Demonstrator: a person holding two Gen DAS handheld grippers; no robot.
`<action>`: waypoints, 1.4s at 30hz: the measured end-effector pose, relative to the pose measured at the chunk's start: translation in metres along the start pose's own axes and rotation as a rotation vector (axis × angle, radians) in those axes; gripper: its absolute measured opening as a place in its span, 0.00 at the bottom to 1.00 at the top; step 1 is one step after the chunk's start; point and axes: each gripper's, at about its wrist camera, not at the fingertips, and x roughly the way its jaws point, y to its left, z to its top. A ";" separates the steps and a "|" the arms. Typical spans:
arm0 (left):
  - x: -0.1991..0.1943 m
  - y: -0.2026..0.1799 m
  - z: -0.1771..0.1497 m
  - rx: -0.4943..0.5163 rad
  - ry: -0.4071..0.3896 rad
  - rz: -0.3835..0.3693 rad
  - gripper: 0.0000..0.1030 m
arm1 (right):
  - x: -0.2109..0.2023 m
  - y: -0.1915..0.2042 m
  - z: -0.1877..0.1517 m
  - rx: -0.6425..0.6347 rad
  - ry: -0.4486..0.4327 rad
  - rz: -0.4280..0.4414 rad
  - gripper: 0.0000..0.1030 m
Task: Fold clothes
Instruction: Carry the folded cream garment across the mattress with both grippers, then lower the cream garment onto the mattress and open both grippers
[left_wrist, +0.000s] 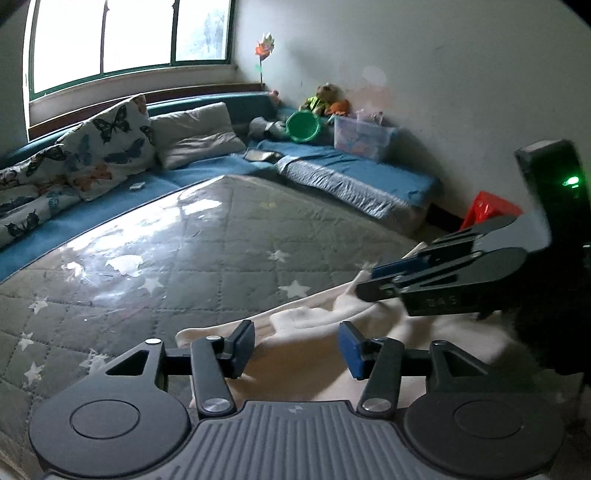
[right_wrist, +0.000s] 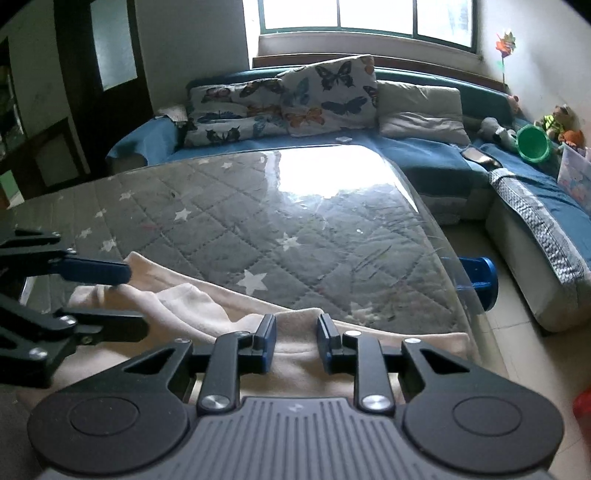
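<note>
Only in the right wrist view we see a blue roll (right_wrist: 480, 275) beyond the table's edge. The cream garment (left_wrist: 424, 332) lies crumpled on the quilted table (left_wrist: 184, 251). Our left gripper (left_wrist: 297, 349) stands open above it, our right gripper (right_wrist: 296, 338) open too, nothing pinched. Butterfly pillows (right_wrist: 295, 99) lie behind

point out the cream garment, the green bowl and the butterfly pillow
cream garment (right_wrist: 207, 306), right wrist view, on the rumpled fold left of the tongs
green bowl (left_wrist: 303, 126), left wrist view, on its inside
butterfly pillow (right_wrist: 332, 92), right wrist view, on its printed face
</note>
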 end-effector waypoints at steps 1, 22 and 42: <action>0.003 0.001 -0.001 -0.006 0.010 -0.004 0.52 | 0.001 0.001 0.000 -0.009 0.000 -0.001 0.24; -0.001 0.000 -0.009 0.035 -0.149 0.027 0.11 | -0.015 0.000 0.012 0.008 -0.150 -0.083 0.04; -0.039 0.016 -0.017 0.005 -0.088 0.141 0.44 | -0.040 0.048 -0.029 -0.088 -0.100 0.022 0.32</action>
